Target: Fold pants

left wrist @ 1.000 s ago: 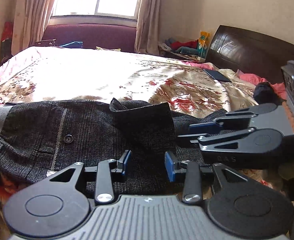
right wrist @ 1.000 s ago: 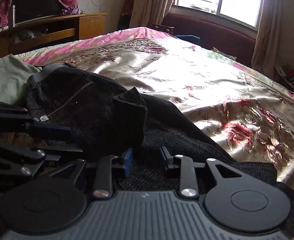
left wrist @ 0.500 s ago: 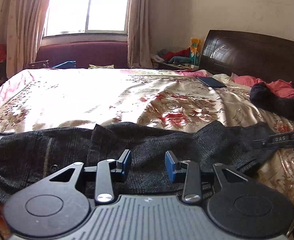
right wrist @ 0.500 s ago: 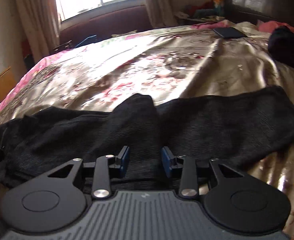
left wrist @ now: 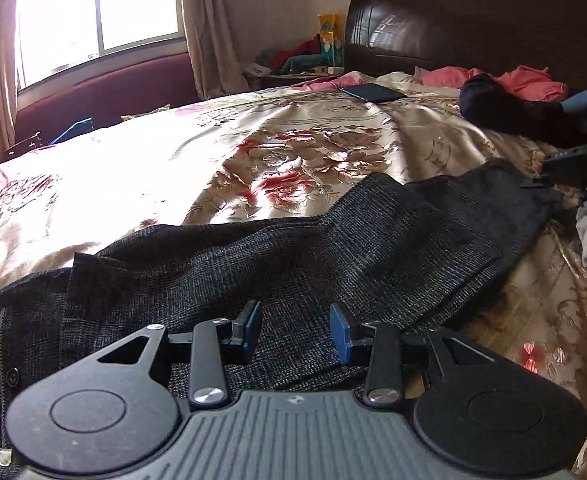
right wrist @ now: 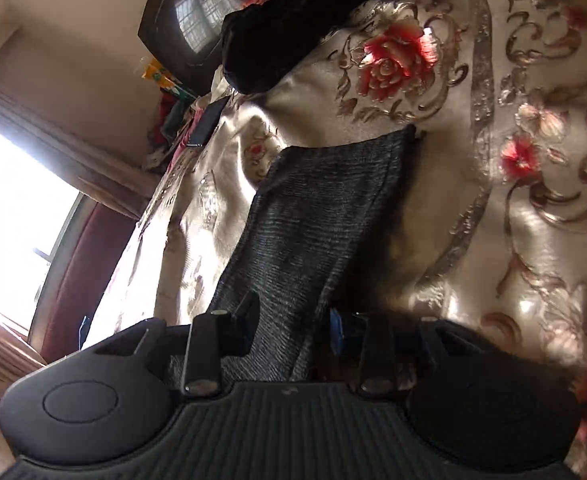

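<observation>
Dark grey woven pants [left wrist: 277,264] lie stretched across the near side of the bed, waist at the left, leg ends at the right. My left gripper [left wrist: 295,330] is open and hovers low over the middle of the pants. My right gripper [right wrist: 293,330] is open, rolled sideways, with the pant leg [right wrist: 317,208] running between its jaws toward the cuff. In the left wrist view the right gripper [left wrist: 569,168] shows as a dark shape at the far right by the leg end.
The bed has a gold floral cover [left wrist: 293,152]. A dark headboard [left wrist: 473,28] stands behind. A black garment [left wrist: 505,108], pink clothes [left wrist: 529,84] and a dark phone [left wrist: 373,92] lie near the pillows. A window [left wrist: 93,12] and maroon seat are at left.
My right gripper has travelled right along the leg to the cuff end and rolled sideways. My left gripper has turned right, over the mid pants. The pants now lie stretched out.
</observation>
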